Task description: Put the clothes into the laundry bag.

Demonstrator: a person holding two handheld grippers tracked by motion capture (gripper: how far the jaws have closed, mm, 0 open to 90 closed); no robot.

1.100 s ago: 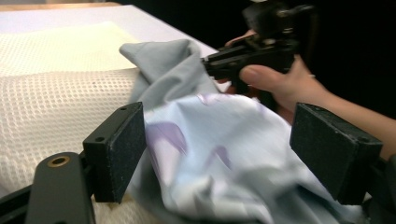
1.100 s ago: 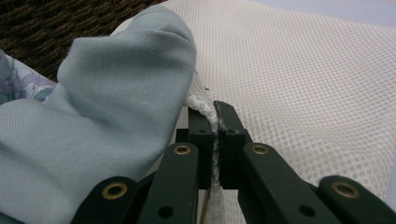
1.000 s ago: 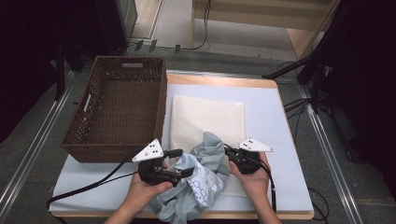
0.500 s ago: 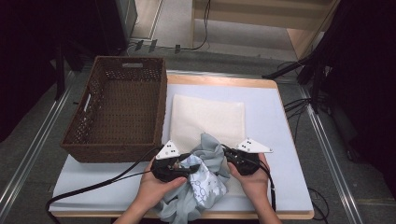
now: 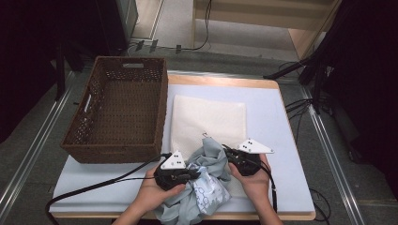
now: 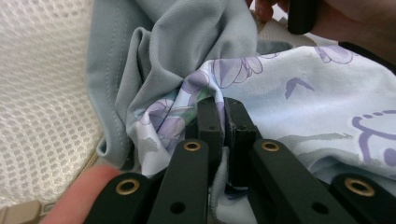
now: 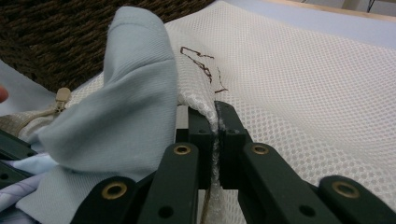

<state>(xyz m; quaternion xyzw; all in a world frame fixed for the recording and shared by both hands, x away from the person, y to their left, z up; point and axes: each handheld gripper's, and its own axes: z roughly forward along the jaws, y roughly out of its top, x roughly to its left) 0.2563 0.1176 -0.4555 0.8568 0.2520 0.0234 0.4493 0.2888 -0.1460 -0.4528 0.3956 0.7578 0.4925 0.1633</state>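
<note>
The left tool [image 6: 223,109], jaws just closed, pinches the floral printed cloth [image 6: 299,93] bunched at the counter's [image 5: 281,122] six o'clock edge, while the right tool [image 7: 215,116] clamps the white mesh laundry bag's [image 7: 303,79] rim. To load it well, hold the rim raised and steady, then feed the cloth toward twelve o'clock into the opening.

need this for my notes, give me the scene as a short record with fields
work in hand: garment going into a mesh bag
left tongs: just closed, shut on the printed cloth
right tongs: shut on the edge of the white mesh bag
grey-blue garment: bunched between both hands, at the bag's near end
wicker basket: left of the bag
table: pale blue top
</note>
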